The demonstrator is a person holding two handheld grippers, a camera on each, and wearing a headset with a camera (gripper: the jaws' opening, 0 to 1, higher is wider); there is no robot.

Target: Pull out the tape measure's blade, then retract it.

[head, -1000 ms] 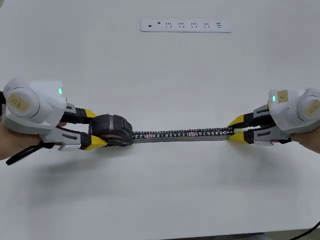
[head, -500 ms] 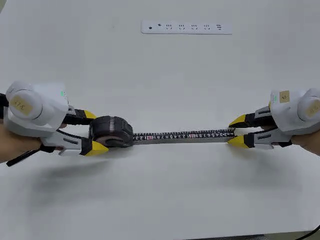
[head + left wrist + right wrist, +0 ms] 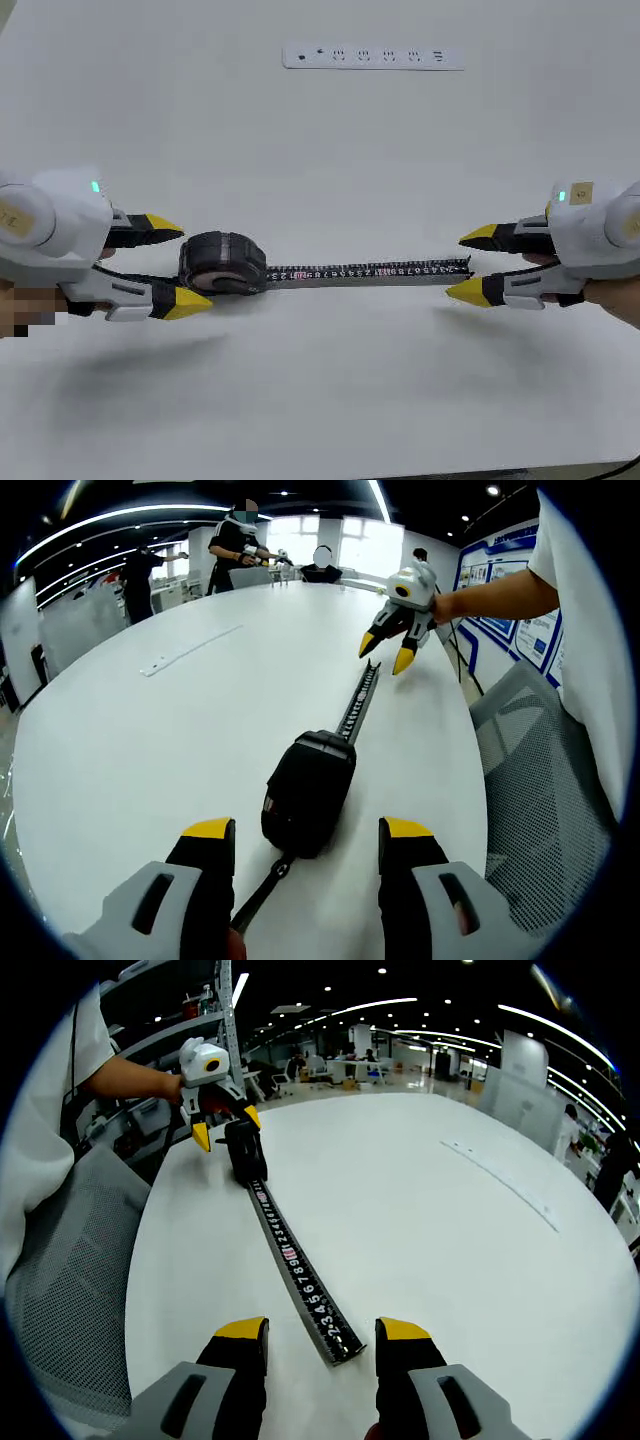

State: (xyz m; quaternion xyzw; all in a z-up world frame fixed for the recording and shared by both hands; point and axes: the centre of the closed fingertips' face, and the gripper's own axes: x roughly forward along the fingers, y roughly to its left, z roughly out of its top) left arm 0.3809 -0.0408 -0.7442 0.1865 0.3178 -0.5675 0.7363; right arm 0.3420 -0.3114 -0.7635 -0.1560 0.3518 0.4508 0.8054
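Note:
A black tape measure case point(image 3: 223, 263) lies on the white table, its dark numbered blade point(image 3: 368, 271) drawn out to the right and lying flat. My left gripper point(image 3: 173, 265) stands open just left of the case, yellow tips apart, touching nothing. In the left gripper view the case point(image 3: 308, 791) sits ahead of the spread jaws, the blade point(image 3: 359, 692) running away. My right gripper point(image 3: 470, 265) is open at the blade's hooked end, jaws on either side without contact. The right gripper view has the blade end point(image 3: 340, 1348) between the open fingertips point(image 3: 241, 1332).
A white power strip point(image 3: 373, 55) lies at the table's far side. The table's near edge point(image 3: 480, 473) runs along the bottom of the head view. A grey mesh chair point(image 3: 545, 750) stands beside the table. People stand in the room beyond.
Both grippers have opened and drawn back. The left one let go of the case, the right one let go of the blade end. Case and blade stay in place.

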